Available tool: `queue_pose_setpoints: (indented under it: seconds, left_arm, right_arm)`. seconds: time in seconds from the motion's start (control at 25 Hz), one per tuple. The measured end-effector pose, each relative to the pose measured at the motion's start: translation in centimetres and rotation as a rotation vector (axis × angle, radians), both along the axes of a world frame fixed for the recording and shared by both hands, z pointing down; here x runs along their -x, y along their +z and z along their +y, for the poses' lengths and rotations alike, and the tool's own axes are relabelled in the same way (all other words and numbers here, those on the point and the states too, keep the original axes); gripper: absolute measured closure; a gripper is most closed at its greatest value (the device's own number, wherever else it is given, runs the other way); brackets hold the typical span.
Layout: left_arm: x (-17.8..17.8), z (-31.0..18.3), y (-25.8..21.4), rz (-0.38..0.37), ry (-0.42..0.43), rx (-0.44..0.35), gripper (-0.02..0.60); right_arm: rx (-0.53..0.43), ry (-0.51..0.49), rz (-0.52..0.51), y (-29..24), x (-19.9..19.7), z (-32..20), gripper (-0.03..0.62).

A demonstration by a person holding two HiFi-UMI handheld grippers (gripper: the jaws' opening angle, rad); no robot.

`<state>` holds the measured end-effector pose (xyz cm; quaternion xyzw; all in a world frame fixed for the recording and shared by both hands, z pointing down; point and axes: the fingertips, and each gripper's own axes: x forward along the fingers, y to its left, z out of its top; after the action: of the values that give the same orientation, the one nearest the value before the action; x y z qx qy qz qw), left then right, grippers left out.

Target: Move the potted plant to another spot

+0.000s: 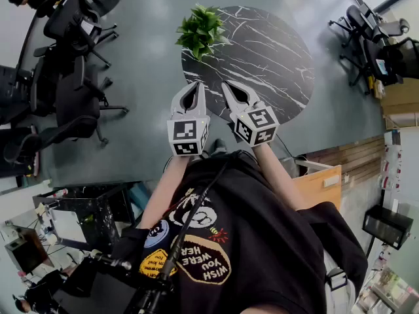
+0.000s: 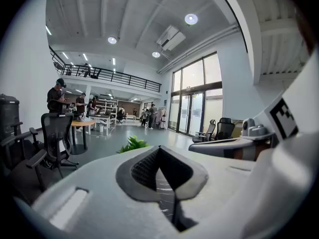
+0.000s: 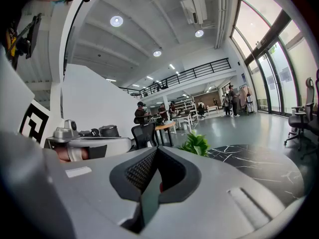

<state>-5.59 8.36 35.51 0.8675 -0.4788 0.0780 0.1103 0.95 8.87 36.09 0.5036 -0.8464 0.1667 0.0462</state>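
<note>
The potted plant (image 1: 200,30), a bushy green plant, stands at the far left edge of a round black marble table (image 1: 262,57). Both grippers hover side by side over the table's near edge, well short of the plant. My left gripper (image 1: 194,85) is shut with nothing between its fingers, and my right gripper (image 1: 228,86) is shut and empty too. In the left gripper view the plant (image 2: 132,144) shows just past the closed tips of the left gripper (image 2: 159,149). In the right gripper view the plant (image 3: 195,143) stands right of the right gripper (image 3: 157,151), on the table (image 3: 249,158).
Black office chairs (image 1: 72,77) crowd the floor to the left, and more chairs (image 1: 370,38) stand at the far right. A wooden cabinet (image 1: 321,182) sits near my right side. People stand around tables (image 2: 79,126) in the distance.
</note>
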Motion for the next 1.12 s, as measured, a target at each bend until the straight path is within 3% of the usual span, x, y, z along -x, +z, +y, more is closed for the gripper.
queue_pose_setpoints:
  seconds: [0.48,0.72,1.12]
  left_arm:
    - [0.7,-0.3,-0.1,0.004,-0.007,-0.006,0.577]
    - [1.1,-0.3,0.4,0.009,-0.007,0.005,0.577]
    - [3.2,-1.6,2.3,0.010,0.005,0.032,0.577]
  right_arm:
    - [-0.009,0.001,0.007,-0.1,0.5,-0.3,0.594]
    - [0.031,-0.016,-0.032,0.8,1.1,-0.4,0.592]
    - [0.054,-0.009,-0.011,2.3,3.2,-1.4,0.592]
